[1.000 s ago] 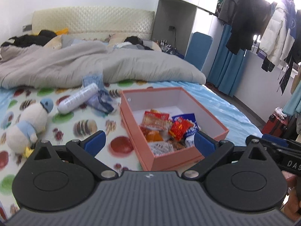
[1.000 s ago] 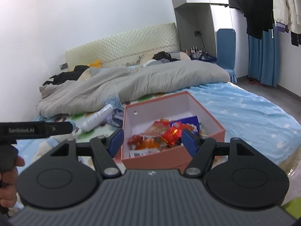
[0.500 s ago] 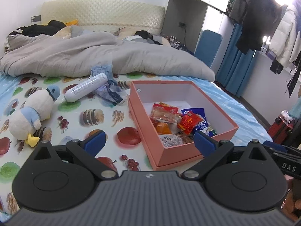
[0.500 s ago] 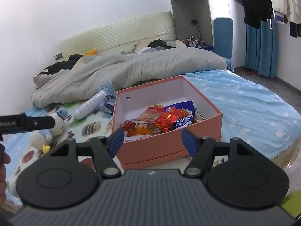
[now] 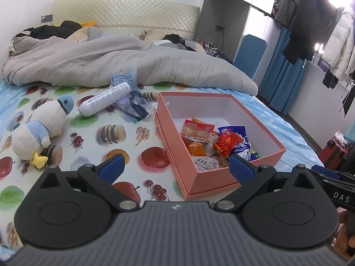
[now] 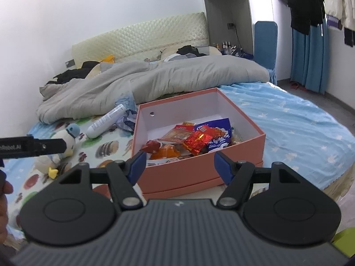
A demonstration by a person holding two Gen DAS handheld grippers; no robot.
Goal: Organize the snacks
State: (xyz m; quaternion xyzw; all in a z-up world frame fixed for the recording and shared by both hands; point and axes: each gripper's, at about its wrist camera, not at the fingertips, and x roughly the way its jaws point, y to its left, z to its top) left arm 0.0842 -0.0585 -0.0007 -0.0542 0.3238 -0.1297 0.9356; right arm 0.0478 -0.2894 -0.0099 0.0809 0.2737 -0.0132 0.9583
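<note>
A pink box sits open on the bed, near its front edge. Inside is a pile of snacks: red, orange and blue packets. The left gripper and the right gripper both hang just in front of the box, with jaws wide apart and nothing in them. Left of the box lie a toy duck, a white bottle and a crumpled blue bag. A grey blanket is heaped behind.

Both tools lower, box nearer — fuller view
</note>
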